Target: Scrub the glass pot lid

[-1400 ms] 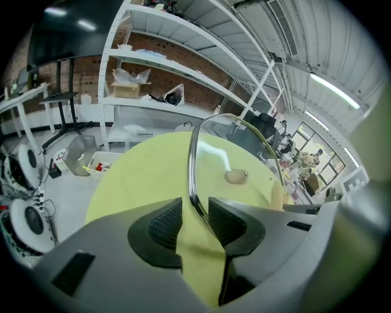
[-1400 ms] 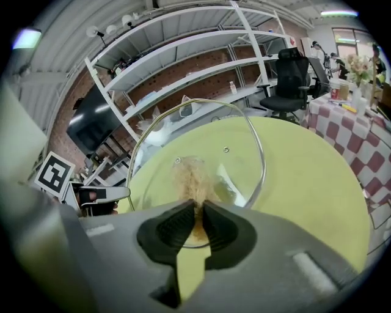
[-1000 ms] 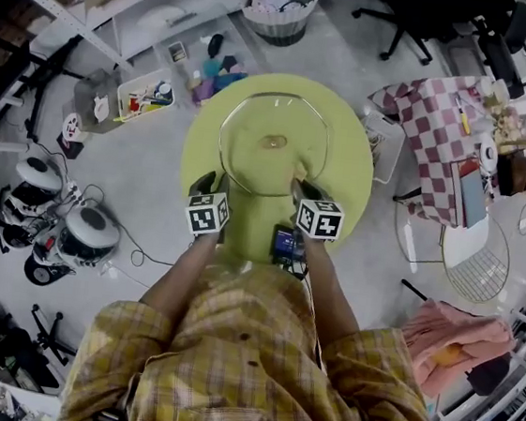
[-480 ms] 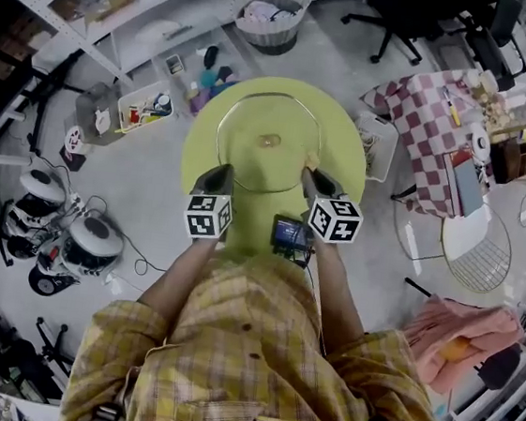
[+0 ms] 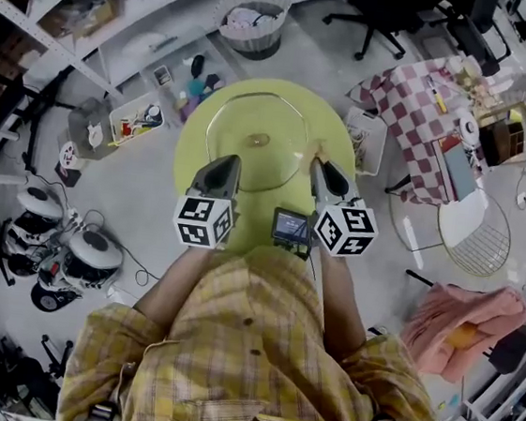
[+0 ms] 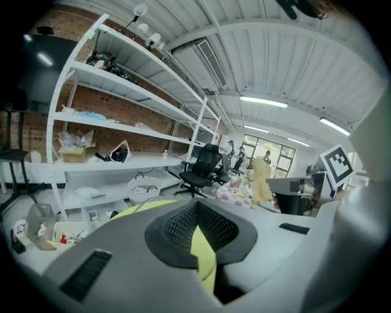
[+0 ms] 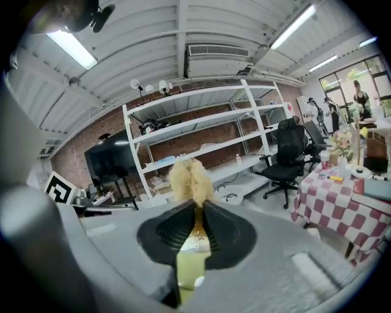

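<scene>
The glass pot lid (image 5: 264,120) lies on a round green table (image 5: 190,149), its knob (image 5: 257,141) at the centre. My left gripper (image 5: 228,160) sits at the lid's near-left rim. In the left gripper view its jaws (image 6: 195,211) stand shut, and a thin rim line runs into them. At the lid's near-right rim, my right gripper (image 5: 318,162) is shut on a pale yellow fuzzy scrub brush (image 7: 190,178). The brush sticks out past the pads (image 7: 229,235), and its tip (image 5: 313,153) rests by the glass.
A small device with a lit screen (image 5: 291,227) sits at the table's near edge between my arms. On the floor around the table are a white crate (image 5: 366,136), bins (image 5: 137,115), a basket (image 5: 253,10), a checkered table (image 5: 426,101), a wire chair (image 5: 473,233) and shelving (image 5: 66,31).
Both grippers have drawn back toward me along the lid's near edge. The right one has moved out to the right rim. The lid has stayed on the table.
</scene>
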`<state>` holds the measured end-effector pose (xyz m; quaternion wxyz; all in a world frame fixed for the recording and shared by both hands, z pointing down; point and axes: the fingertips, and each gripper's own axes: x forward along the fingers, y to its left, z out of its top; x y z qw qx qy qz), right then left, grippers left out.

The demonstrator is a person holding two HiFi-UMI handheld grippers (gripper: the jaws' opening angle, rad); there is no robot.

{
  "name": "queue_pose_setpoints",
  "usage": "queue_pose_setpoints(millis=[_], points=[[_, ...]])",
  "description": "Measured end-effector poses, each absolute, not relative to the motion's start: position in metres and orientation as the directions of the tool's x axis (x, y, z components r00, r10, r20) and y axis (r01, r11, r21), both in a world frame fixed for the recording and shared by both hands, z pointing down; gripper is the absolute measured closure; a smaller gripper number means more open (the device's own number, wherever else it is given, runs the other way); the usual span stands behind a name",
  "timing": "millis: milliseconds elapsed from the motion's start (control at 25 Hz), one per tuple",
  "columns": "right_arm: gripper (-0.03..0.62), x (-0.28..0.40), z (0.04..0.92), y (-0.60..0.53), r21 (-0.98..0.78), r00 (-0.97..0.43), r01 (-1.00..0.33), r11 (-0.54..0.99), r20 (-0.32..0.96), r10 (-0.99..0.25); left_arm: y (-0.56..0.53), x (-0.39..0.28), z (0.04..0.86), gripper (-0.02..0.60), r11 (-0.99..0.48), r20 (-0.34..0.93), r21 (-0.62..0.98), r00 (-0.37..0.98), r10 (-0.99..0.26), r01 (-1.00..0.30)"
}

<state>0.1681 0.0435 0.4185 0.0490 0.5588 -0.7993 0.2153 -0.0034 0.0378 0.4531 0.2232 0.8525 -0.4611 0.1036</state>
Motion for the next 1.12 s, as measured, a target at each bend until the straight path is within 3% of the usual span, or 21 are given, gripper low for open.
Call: queue_pose_setpoints(millis=[520, 1120], points=[[0.556, 0.185, 0.35, 0.068, -0.189, -0.265, -0.955, 0.23, 0.185, -0.946, 0.047, 0.032, 0.375, 0.578, -0.593, 0.236, 0.169, 0.616, -0.751, -0.787], [0.557, 0.177, 0.335, 0.081, -0.143, -0.26, -0.96, 0.239, 0.155, -0.953, 0.059, 0.052, 0.355, 0.578, -0.649, 0.199, -0.001, 0.636, -0.746, -0.761]])
